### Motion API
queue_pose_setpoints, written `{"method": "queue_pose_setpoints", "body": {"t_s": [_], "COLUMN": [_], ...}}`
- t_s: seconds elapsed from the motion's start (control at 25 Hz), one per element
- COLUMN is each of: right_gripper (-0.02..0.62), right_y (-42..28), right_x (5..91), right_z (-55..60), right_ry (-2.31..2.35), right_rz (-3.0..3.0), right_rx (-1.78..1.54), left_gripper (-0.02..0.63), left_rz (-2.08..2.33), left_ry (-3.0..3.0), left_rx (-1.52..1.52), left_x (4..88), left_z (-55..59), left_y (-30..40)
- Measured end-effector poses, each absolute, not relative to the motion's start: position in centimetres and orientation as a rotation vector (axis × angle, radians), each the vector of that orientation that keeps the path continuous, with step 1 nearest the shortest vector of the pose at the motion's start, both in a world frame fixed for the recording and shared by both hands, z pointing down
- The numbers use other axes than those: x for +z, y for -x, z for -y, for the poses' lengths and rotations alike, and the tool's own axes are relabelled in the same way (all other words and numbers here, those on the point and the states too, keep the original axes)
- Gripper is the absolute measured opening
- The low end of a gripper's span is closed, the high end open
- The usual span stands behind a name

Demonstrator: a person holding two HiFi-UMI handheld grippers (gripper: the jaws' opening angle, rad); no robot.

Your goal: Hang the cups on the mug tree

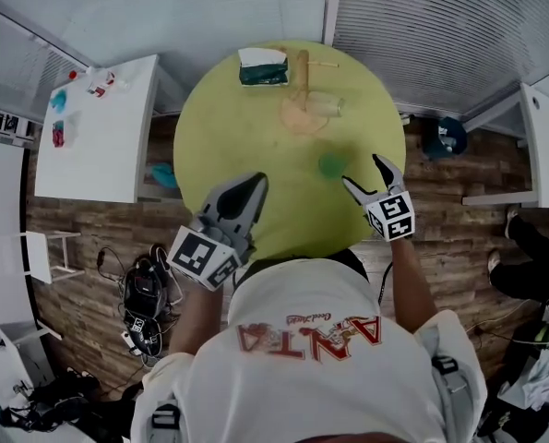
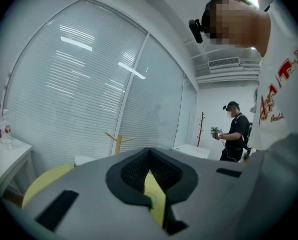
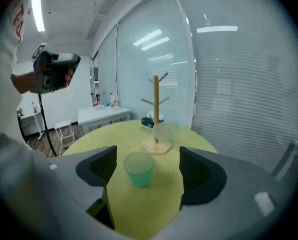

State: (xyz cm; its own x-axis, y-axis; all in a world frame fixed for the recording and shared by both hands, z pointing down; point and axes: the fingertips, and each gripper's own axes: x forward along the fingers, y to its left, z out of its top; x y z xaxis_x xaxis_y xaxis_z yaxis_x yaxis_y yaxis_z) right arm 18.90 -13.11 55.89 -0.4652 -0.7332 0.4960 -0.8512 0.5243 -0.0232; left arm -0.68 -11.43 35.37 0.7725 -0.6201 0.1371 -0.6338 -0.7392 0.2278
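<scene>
A wooden mug tree [image 1: 303, 81] stands at the far side of the round yellow-green table [image 1: 228, 118], its pegs bare. A clear cup [image 1: 323, 106] rests on the table against the tree's base. Nearer me, a green cup [image 1: 332, 165] stands upright. My right gripper [image 1: 364, 173] is open just right of the green cup; in its own view the green cup [image 3: 138, 169] stands a little ahead of the open jaws [image 3: 147, 154], untouched, with the mug tree [image 3: 156, 109] and clear cup [image 3: 165, 133] behind. My left gripper [image 1: 256, 185] hovers at the table's near edge, shut and empty [image 2: 149, 156].
A dark green tissue box [image 1: 262, 66] sits at the table's far edge, left of the tree. White side tables stand at the left [image 1: 94, 132] and right [image 1: 546, 127]. Cables and gear [image 1: 145, 293] lie on the wooden floor. Another person [image 2: 236, 131] stands across the room.
</scene>
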Motion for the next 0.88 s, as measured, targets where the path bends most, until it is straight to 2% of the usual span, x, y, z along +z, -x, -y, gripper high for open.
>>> {"method": "queue_pose_setpoints", "body": {"t_s": [0.08,0.28,0.88], "right_gripper": [0.376,0.379,0.377], "right_y": [-18.4,-16.5,-13.2], "right_x": [60.2,67.8,73.6], "right_z": [12.7,12.8,16.6], "right_ry": [-1.213,-1.077,-0.925], "right_rz": [2.282,2.194,2.134], "right_rx": [0.433,0.556,0.543], "left_gripper": [-0.005,-0.005,-0.005], "left_rz": [0.988,1.021,1.200], "left_ry": [-2.696,-2.682,-2.540], "left_rx": [0.096,0.160,0.197], "left_x": [35.7,36.6,38.7], "left_z": [11.5,11.0,9.5], "left_y": [0.6,0.4,3.7]}}
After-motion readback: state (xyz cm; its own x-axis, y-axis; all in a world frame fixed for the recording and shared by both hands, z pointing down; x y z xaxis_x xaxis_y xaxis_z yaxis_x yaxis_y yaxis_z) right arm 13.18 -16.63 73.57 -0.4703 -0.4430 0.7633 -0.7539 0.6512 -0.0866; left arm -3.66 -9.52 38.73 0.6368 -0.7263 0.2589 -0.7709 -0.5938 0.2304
